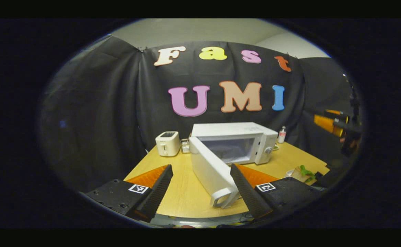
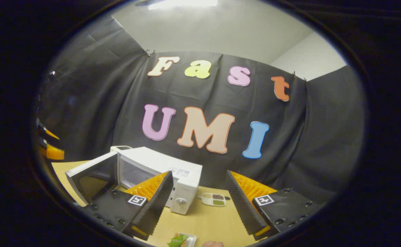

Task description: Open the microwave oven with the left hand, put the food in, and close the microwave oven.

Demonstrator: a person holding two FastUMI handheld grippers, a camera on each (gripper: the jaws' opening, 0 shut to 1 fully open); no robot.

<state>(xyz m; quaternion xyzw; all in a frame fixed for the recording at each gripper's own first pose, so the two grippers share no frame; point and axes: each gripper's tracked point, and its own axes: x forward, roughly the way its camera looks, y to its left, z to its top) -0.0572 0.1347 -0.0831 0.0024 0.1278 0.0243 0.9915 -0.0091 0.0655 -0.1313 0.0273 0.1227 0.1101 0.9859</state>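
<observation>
Wooden table (image 1: 183,192) carries everything here. At its far left corner, in the left gripper view, stands a white toaster (image 1: 167,143), and just beside it, along the far edge, the white microwave (image 1: 236,142) with its door (image 1: 211,173) swung wide open toward the near edge, the handle end lying between the fingers of the left gripper (image 1: 200,188). That gripper is spread wide and grips nothing. Behind the microwave's right side stands a small bottle (image 1: 282,134). Near the right edge sits the food (image 1: 301,173), something pale with green leaves, well apart from the microwave and outside it. Farther right, above the table, hangs the other gripper, orange and black.

In the right gripper view the microwave (image 2: 159,171) stands left of centre, door (image 2: 92,176) open, a small tray (image 2: 214,199) on the table just to its right. The right gripper (image 2: 198,197) is also wide apart and empty, with the food (image 2: 180,240) at the near edge below it.
</observation>
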